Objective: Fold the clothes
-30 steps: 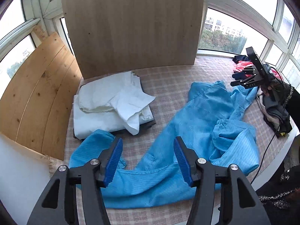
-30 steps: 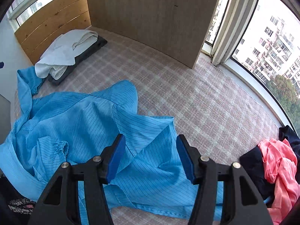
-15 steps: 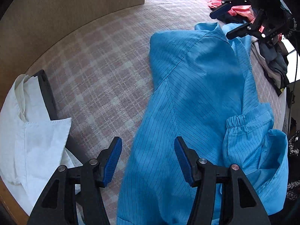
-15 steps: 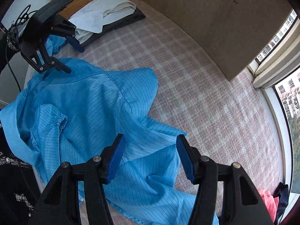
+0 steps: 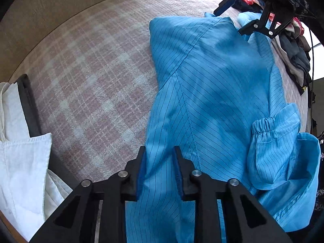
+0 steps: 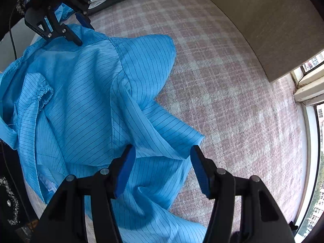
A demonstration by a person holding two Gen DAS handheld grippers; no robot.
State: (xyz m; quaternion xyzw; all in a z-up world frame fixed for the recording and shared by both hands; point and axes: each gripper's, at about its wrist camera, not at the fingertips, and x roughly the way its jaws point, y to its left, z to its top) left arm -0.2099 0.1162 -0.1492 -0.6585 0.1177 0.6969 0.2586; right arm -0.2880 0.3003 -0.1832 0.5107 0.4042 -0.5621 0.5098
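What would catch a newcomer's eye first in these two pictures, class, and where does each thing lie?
First, the bright blue striped garment, spread crumpled over the pink checked cloth in the middle. Next, the left gripper at the bottom of its own view, its jaws closing with a fold of the blue fabric between the fingers, while the right gripper hangs open above another fold. White folded clothes lie at the left edge.

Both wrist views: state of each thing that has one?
Blue pinstriped garment: crumpled, unfolded, spread on the pink checked mat.
Left tool: jaws closing, a fold of the blue fabric between them.
Right tool: open, over a flap of the garment, gripping nothing.
White cloth: folded, lying on a dark board.
Mixed clothes pile: heaped, unfolded.
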